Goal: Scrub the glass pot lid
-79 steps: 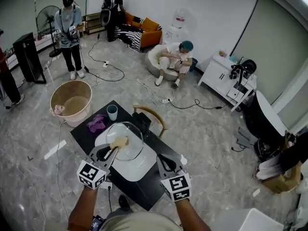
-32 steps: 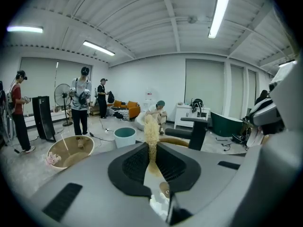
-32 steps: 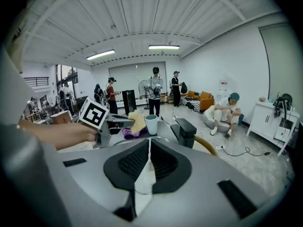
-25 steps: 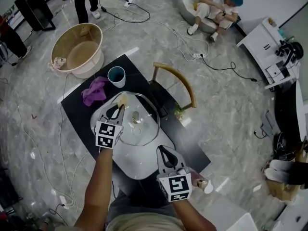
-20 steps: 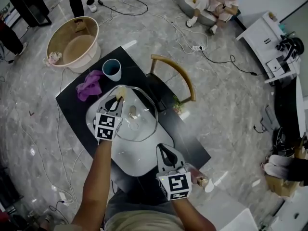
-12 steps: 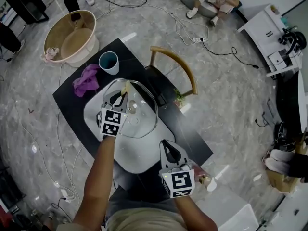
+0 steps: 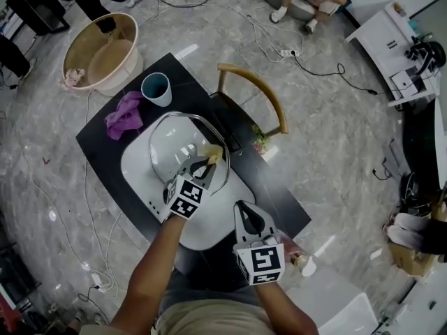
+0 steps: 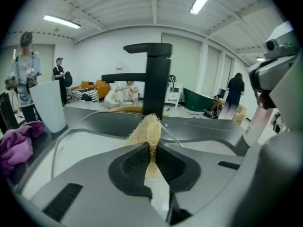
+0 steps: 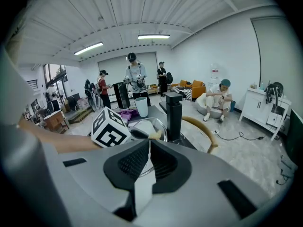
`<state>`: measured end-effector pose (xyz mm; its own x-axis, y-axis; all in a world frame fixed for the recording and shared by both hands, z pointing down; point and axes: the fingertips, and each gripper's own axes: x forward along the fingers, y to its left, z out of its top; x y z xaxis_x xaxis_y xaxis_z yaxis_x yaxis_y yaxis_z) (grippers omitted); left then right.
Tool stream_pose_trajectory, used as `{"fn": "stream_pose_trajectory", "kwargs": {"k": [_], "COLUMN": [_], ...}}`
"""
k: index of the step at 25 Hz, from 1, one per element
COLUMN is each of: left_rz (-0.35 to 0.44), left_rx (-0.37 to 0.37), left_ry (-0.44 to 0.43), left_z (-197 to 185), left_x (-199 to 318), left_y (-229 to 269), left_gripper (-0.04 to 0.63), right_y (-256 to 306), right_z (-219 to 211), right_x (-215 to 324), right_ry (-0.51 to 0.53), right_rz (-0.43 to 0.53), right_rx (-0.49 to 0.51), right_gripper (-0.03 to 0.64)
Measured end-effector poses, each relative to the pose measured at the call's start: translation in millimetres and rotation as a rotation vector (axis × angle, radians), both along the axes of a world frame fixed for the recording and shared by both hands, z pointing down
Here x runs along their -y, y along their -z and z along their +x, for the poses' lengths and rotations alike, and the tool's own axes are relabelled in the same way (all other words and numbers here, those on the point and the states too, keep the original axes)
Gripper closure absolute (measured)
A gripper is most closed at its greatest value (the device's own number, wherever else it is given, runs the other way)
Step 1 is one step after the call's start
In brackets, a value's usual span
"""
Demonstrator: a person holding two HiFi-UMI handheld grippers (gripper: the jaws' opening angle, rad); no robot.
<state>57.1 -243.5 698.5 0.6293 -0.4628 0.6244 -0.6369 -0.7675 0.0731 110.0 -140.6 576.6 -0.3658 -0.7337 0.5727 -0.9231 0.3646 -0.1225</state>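
Note:
The glass pot lid (image 7: 183, 149) lies in the white sink basin (image 7: 143, 190) on the black counter. My left gripper (image 7: 207, 160) is shut on a yellow mesh scrubber (image 7: 212, 154) and holds it at the lid's right rim, near the black faucet (image 7: 229, 142). In the left gripper view the scrubber (image 8: 147, 131) sticks up from between the closed jaws, with the faucet (image 8: 156, 77) right behind it. My right gripper (image 7: 244, 215) hangs over the counter's front edge, jaws together and holding nothing. The right gripper view shows the lid (image 9: 154, 129) and faucet (image 9: 173, 115) ahead.
A light-blue cup (image 7: 156, 88) and a purple cloth (image 7: 123, 114) sit on the counter's far left. A wooden chair (image 7: 255, 96) stands behind the counter. A beige tub (image 7: 100, 51) sits on the floor, with cables around. A small bottle (image 7: 299, 262) stands by my right gripper.
My left gripper has carried the scrubber from the lid's far left rim across to its right rim by the faucet. The right gripper has stayed in place.

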Motion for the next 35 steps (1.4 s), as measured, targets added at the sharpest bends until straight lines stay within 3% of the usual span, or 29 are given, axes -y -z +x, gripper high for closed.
{"fn": "stream_pose_trajectory", "kwargs": {"k": [6, 21, 27, 35], "left_rz": [-0.057, -0.039, -0.005, 0.048], "left_rx": [-0.037, -0.042, 0.044, 0.168], "left_ry": [-0.066, -0.051, -0.001, 0.171], "left_z": [28.6, 14.5, -36.1, -148.3], "left_x": [-45.1, -32.8, 3.2, 82.1], "left_y": [-4.6, -3.3, -15.3, -23.1], "left_gripper": [0.551, 0.551, 0.551, 0.551], "right_y": [0.6, -7.6, -9.2, -15.0], "right_z": [-0.2, -7.6, -9.6, -7.6], "right_x": [-0.3, 1.4, 1.3, -0.2], "right_ry": [-0.002, 0.016, 0.026, 0.024], "right_rz": [0.002, -0.012, -0.021, -0.028], "right_rx": [0.001, -0.010, -0.021, -0.032], "right_gripper": [0.589, 0.589, 0.589, 0.589]}}
